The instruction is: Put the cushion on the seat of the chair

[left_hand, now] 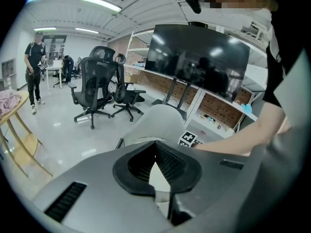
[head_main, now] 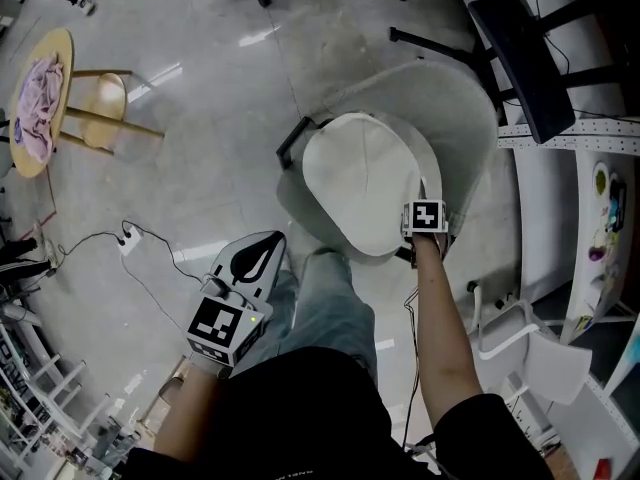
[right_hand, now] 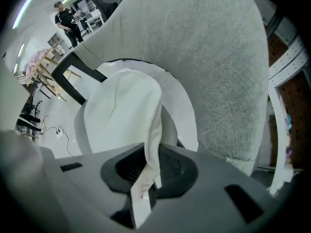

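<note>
your right claw (right_hand: 154, 152) pinches the cushion (head_main: 362, 183) by its edge above the chair (head_main: 455, 103) seat; your left claw (left_hand: 156, 152) is closed, empty. let go off-centre and it could slide off.

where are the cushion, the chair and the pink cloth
cushion (head_main: 365, 183), head view, middle of its white top
chair (head_main: 450, 96), head view, its grey backrest
pink cloth (head_main: 35, 103), head view, middle of the heap
</note>
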A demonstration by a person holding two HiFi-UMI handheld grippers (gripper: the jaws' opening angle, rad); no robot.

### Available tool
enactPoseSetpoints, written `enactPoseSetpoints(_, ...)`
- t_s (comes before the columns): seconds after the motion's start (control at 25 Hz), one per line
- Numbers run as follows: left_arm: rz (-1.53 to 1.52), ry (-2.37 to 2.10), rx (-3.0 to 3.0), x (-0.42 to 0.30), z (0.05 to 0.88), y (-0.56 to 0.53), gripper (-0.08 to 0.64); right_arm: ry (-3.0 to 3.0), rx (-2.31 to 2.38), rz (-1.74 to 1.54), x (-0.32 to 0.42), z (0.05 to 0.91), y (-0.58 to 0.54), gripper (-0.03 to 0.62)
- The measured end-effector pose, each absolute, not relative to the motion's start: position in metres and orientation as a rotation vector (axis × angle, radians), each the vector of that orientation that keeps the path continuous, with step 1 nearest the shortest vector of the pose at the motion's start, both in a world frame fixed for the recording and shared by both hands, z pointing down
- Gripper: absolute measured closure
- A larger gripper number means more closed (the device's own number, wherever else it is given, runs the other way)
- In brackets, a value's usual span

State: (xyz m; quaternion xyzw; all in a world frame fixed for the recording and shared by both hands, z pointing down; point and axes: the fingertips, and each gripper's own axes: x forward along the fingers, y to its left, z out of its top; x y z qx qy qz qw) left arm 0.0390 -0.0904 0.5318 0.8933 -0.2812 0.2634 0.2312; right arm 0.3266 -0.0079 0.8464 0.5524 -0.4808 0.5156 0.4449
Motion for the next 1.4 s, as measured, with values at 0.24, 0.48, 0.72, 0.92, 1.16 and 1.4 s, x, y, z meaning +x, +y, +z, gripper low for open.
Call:
enactPoseSetpoints(0.24,0.731,-0.798,2.43,0.034,0.539,-0.093,0.548,-1.159,1.335,1.268,0.336,0.868,-0.005,0.534)
enactPoseSetpoints(0.48,0.747,-0.831,2.411,0.032,0.546,-0.096,0.548,-1.151,1.319,1.266,0.341,0.885,-0.005,0.534)
enactPoseSetpoints(0.72,0.753,-0.845,2.39,0.032,0.55,-0.095,0.548,-1.129,1.302,1.281,0.349,0.901,-0.004,0.518)
enactPoseSetpoints(0.92,0.766,-0.841,2.38,0.035,0.555,-0.09,0.548,-1.086,1.341,1.334,0.359,0.914,0.0,0.468)
enactPoseSetpoints(1.16,0.76,-0.857,2.376,0.035,0.553,-0.091,0.548,-1.045,1.373,1.323,0.362,0.917,-0.003,0.403)
enactPoseSetpoints(1.4,0.745,-0.875,2.376,0.035,0.546,-0.091,0.548,-1.084,1.427,1.303,0.362,0.904,-0.009,0.336)
